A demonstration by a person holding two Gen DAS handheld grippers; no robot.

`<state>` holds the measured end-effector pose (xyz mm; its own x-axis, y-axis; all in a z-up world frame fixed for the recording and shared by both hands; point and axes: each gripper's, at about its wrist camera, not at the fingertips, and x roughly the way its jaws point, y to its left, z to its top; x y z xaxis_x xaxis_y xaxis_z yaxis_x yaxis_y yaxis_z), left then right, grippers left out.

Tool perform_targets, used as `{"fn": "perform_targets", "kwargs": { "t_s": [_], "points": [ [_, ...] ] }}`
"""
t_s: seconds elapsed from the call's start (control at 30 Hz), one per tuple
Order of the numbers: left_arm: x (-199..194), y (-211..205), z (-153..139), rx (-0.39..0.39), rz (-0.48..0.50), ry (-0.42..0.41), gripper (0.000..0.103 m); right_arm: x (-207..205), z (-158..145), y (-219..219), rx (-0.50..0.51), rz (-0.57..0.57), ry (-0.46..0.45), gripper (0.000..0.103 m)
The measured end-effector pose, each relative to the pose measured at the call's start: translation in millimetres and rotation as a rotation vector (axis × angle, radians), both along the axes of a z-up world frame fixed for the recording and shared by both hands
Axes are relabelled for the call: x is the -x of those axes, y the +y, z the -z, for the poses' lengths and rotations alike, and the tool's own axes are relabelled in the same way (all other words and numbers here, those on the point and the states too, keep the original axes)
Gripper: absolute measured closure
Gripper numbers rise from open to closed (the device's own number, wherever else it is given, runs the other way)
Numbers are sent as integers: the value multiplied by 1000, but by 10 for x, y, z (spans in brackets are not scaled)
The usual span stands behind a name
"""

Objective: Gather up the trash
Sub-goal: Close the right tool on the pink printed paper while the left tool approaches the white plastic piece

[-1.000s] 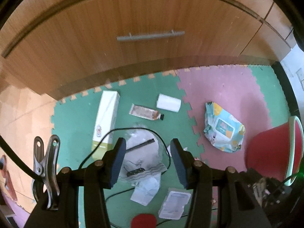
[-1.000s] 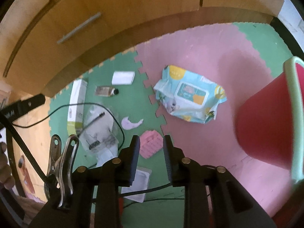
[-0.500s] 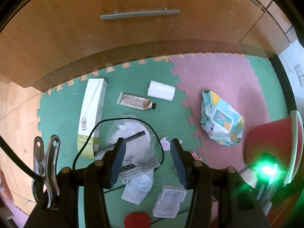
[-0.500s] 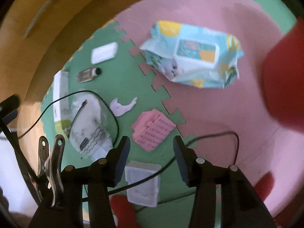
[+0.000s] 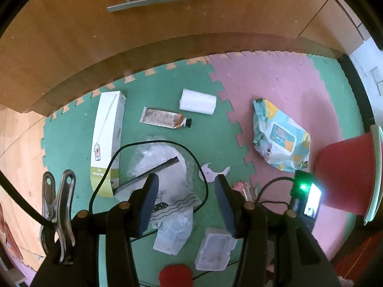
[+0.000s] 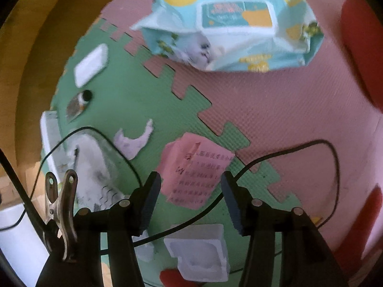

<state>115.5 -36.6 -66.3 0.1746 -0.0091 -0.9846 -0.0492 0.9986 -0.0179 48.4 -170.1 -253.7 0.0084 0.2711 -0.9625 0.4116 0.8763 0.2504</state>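
Note:
Trash lies scattered on a green and pink foam mat. In the right wrist view my right gripper (image 6: pixel 190 197) hangs low over a pink printed paper (image 6: pixel 194 174). Its jaws are opening, and the paper lies on the mat below the gap, untouched. A wipes pack (image 6: pixel 239 28) lies beyond, and a white plastic tray (image 6: pixel 198 253) sits near the fingers. In the left wrist view my left gripper (image 5: pixel 186 201) stands open and empty above a crumpled clear bag (image 5: pixel 162 167). A red bin (image 5: pixel 347 167) stands at the right.
A long white box (image 5: pixel 107 138), a tube (image 5: pixel 165 120), a white tissue pack (image 5: pixel 197 101) and a purple crescent scrap (image 5: pixel 213 171) lie on the green mat. Black cables loop over the trash. A wooden cabinet (image 5: pixel 167 35) borders the mat at the back.
My right gripper has sunk toward the mat and rolled, and its jaws have widened; the pink paper now fills the gap. The left gripper has dropped a little, still open.

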Motion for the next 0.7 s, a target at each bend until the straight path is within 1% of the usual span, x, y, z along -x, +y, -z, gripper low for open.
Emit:
{"fn": "perform_targets", "kwargs": {
  "t_s": [0.13, 0.3, 0.4, 0.43, 0.53, 0.7],
  "points": [
    [3, 17, 36, -8, 0, 9, 52, 1, 176, 19, -7, 38, 24, 48],
    [-3, 93, 69, -14, -17, 19, 52, 14, 301, 84, 10, 38, 31, 48],
    [-2, 139, 48, -23, -29, 13, 52, 6, 294, 136, 33, 13, 26, 48],
    [-1, 155, 31, -27, -32, 7, 52, 2, 292, 153, 40, -1, 24, 50],
    [-7, 222, -51, -48, -49, -19, 52, 15, 286, 175, 46, -10, 15, 52],
    [-30, 404, -197, -98, -109, -75, 52, 25, 209, 198, 70, -38, -20, 55]
  ]
}}
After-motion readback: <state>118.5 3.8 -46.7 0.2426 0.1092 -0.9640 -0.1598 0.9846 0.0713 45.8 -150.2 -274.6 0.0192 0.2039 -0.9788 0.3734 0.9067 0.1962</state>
